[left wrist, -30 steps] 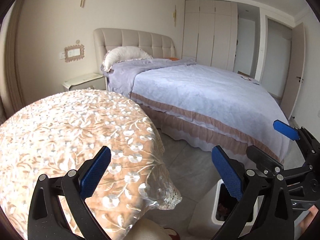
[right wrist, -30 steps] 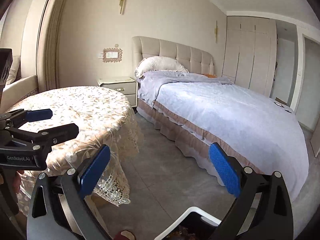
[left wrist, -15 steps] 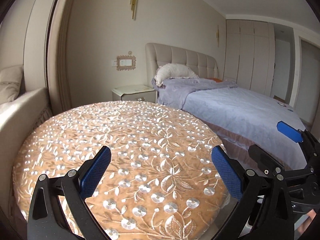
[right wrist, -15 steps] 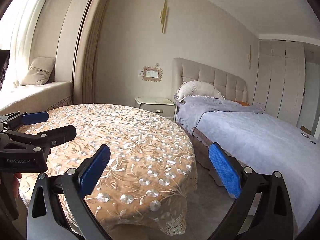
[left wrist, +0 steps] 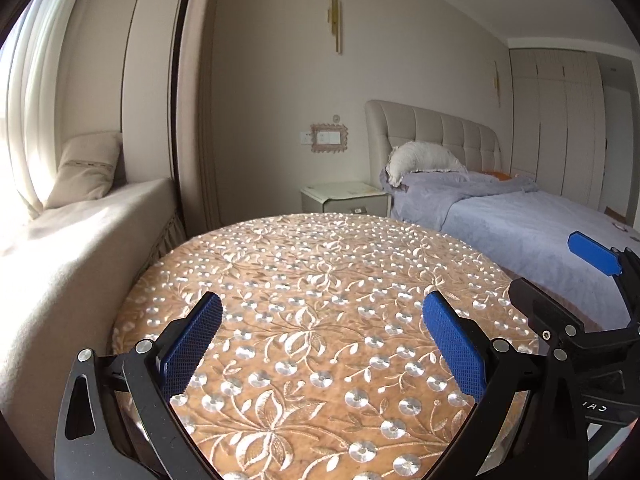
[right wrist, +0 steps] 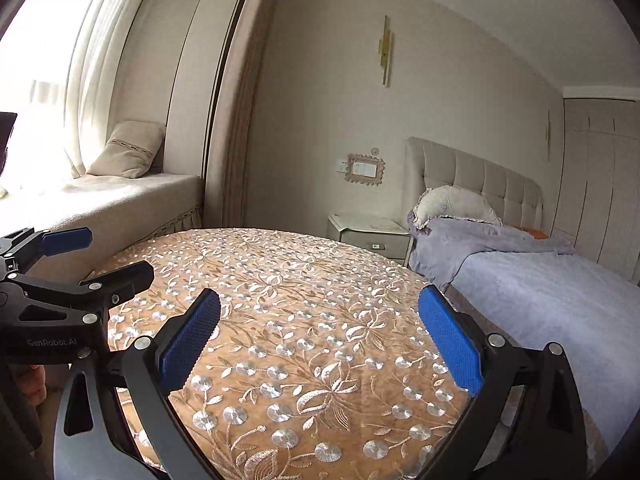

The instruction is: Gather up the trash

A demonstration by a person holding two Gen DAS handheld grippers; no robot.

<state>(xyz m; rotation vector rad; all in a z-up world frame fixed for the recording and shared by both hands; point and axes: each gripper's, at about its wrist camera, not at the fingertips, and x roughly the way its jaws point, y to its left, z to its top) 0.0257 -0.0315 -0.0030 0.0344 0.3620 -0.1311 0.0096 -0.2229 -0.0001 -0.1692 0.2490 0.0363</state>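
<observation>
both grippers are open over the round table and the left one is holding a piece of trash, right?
Not quite. Both the left gripper and the right gripper are open over the round table, but the left one holds nothing: the left wrist view shows only tablecloth between its fingers. No trash shows on the table.

The left gripper (left wrist: 322, 342) hangs wide apart and empty over a round table (left wrist: 320, 272) in an embroidered cloth, the right gripper (left wrist: 560, 288) at three o'clock, a bed (left wrist: 520, 216) at two.
</observation>
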